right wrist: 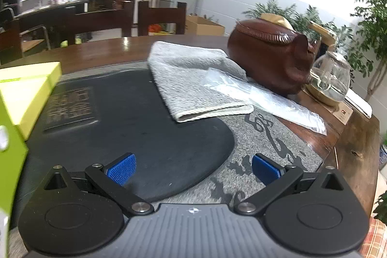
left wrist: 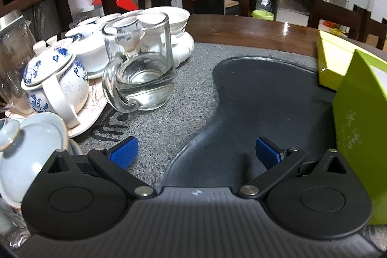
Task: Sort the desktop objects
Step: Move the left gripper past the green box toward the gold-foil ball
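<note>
My left gripper (left wrist: 197, 152) stands open over the grey stone tea tray (left wrist: 174, 113), nothing between its blue pads. Ahead and to its left stands a glass pitcher (left wrist: 142, 64) holding some water, beside a blue-and-white teapot (left wrist: 54, 84) and several white cups (left wrist: 125, 30). A green box (left wrist: 360, 137) leans at the right. My right gripper (right wrist: 193, 169) is also open and holds nothing, above the dark basin (right wrist: 135, 132) of the tray. Beyond it lie a folded grey towel (right wrist: 193, 86), a clear plastic bag (right wrist: 263, 98) and a brown clay pot (right wrist: 271, 59).
A pale blue lidded bowl (left wrist: 26, 149) sits close at the left gripper's left. A flat green box lid (left wrist: 331, 64) lies at the tray's right edge. A glass kettle (right wrist: 331, 79) stands behind the clay pot. The wooden table (left wrist: 254, 28) ends near chairs at the back.
</note>
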`<state>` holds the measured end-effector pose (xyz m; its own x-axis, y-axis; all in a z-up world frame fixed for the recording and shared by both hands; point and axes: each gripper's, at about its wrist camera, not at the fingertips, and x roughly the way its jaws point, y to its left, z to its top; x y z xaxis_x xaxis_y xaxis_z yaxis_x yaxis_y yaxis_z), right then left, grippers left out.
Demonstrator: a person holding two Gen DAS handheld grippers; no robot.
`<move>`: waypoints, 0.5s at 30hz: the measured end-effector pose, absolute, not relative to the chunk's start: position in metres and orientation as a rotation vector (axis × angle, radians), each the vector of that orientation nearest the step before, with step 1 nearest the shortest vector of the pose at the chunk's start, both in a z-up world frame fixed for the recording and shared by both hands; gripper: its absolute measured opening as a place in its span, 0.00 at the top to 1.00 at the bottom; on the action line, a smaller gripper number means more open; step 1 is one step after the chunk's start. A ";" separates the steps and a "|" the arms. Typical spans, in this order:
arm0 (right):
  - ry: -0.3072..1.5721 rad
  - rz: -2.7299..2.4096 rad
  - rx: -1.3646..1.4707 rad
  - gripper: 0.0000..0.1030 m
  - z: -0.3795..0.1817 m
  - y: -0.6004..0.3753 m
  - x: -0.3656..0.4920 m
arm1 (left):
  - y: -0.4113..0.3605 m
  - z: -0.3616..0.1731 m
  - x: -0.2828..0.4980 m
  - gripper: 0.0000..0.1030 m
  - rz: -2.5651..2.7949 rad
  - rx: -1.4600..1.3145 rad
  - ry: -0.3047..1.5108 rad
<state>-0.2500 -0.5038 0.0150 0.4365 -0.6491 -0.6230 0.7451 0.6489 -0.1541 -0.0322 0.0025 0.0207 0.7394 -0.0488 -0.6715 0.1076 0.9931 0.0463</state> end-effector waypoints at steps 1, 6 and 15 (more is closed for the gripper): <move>0.698 -0.862 0.149 0.00 0.018 -0.499 -0.253 | 0.003 0.023 -0.035 0.00 -0.090 0.083 0.732; 0.699 -0.803 0.127 0.00 0.033 -0.478 -0.268 | 0.005 0.033 -0.049 0.00 -0.101 0.079 0.738; 0.752 -0.627 0.076 0.00 0.052 -0.429 -0.294 | 0.014 0.057 -0.084 0.00 -0.152 0.101 0.723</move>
